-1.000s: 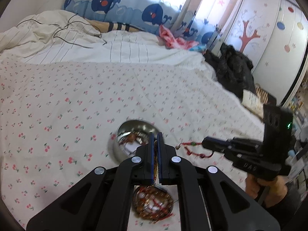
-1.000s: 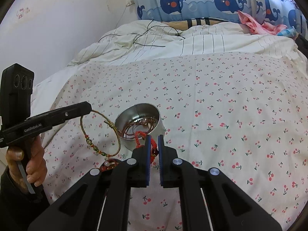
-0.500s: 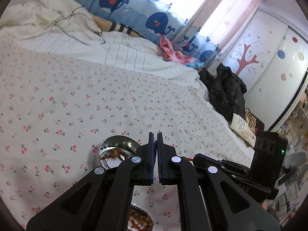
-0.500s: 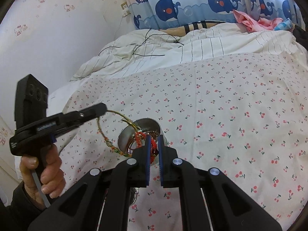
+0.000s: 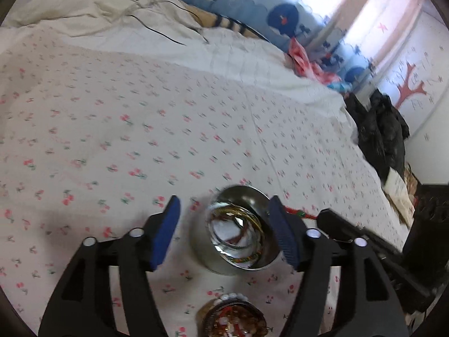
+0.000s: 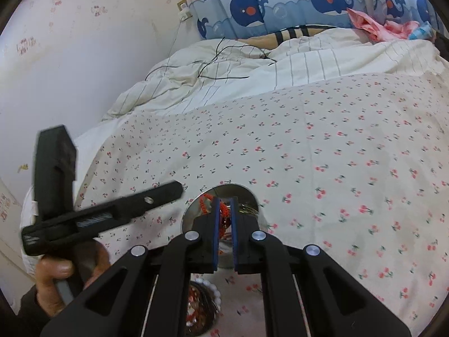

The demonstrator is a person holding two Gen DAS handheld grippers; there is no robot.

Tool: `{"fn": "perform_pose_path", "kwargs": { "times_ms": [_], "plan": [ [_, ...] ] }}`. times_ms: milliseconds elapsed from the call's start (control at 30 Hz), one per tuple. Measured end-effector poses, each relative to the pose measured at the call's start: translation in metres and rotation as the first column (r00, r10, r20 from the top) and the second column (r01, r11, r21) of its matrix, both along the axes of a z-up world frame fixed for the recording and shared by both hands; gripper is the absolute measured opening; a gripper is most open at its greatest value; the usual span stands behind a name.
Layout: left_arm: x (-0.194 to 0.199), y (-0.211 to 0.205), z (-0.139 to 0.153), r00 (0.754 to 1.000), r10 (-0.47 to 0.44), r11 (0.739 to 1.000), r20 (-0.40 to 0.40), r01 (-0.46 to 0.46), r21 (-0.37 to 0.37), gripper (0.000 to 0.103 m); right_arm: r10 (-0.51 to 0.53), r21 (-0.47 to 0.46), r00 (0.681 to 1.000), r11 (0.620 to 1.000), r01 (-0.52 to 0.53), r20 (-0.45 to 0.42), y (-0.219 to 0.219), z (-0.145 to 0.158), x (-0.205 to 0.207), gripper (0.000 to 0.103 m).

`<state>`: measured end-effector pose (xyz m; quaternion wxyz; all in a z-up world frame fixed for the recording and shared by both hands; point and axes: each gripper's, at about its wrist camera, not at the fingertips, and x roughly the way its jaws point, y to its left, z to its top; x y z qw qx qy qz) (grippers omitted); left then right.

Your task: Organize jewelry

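Note:
A steel bowl (image 5: 247, 193) sits on the cherry-print bedsheet and holds a gold beaded bangle (image 5: 247, 216) and other bracelets. My left gripper (image 5: 224, 224) is open, its jaws wide apart above the bowl and empty. My right gripper (image 6: 224, 219) is shut on a red braided bracelet (image 6: 206, 203) and holds it over the bowl (image 6: 193, 210). In the left wrist view the right gripper's tip (image 5: 331, 219) shows beside the bowl with the red bracelet (image 5: 297, 213). A pile of beaded jewelry (image 5: 235, 320) lies in front of the bowl.
The jewelry pile also shows in the right wrist view (image 6: 202, 306) under my gripper. A rumpled striped duvet (image 6: 280, 64) with black cables lies at the head of the bed. Black clothing (image 5: 381, 134) is heaped past the bed's right edge.
My left gripper has opened and the gold beaded bangle it held now lies in the bowl. My right gripper has moved over the bowl, still holding the red bracelet.

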<state>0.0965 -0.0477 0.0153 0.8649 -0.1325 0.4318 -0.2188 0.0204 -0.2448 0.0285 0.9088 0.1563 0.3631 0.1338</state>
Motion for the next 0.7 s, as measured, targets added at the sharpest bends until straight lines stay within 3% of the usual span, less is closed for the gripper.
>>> {"fn": "perform_pose_path", "kwargs": {
  "times_ms": [133, 167, 200, 233, 333, 467, 700],
  "plan": [
    [0.004, 0.016, 0.002, 0.998, 0.058, 0.998, -0.020, -0.058, 0.027, 0.072, 0.004, -0.058, 0.999, 0.998, -0.006, -0.039, 0.017, -0.015, 0.017, 0.008],
    [0.005, 0.019, 0.003, 0.997, 0.071, 0.997, -0.022, -0.070, 0.045, 0.075, 0.007, -0.082, 0.997, 0.997, -0.013, -0.074, 0.021, -0.023, 0.023, 0.017],
    [0.006, 0.022, 0.002, 0.997, 0.079, 0.995, -0.021, -0.077, 0.058, 0.076, 0.005, -0.091, 0.995, 0.996, -0.014, -0.095, 0.021, -0.028, 0.026, 0.040],
    [0.006, 0.024, 0.001, 0.996, 0.084, 0.994, -0.020, -0.083, 0.070, 0.077, -0.013, -0.092, 0.995, 0.996, 0.004, -0.097, 0.020, -0.032, 0.025, 0.047],
    [0.006, 0.029, -0.002, 0.994, 0.105, 0.988, -0.022, -0.102, 0.118, 0.081, -0.038, -0.112, 0.996, 0.993, 0.029, -0.077, 0.015, -0.027, 0.022, 0.049],
    [0.004, 0.032, -0.004, 0.994, 0.110, 0.978, -0.009, -0.107, 0.180, 0.084, -0.074, -0.174, 0.997, 0.983, 0.067, -0.035, 0.007, -0.015, 0.010, 0.065],
    [-0.006, 0.038, -0.009, 0.996, 0.091, 0.966, -0.009, -0.086, 0.246, 0.085, -0.040, -0.254, 0.994, 0.967, 0.014, -0.098, 0.001, -0.027, -0.010, 0.071]
  ]
}}
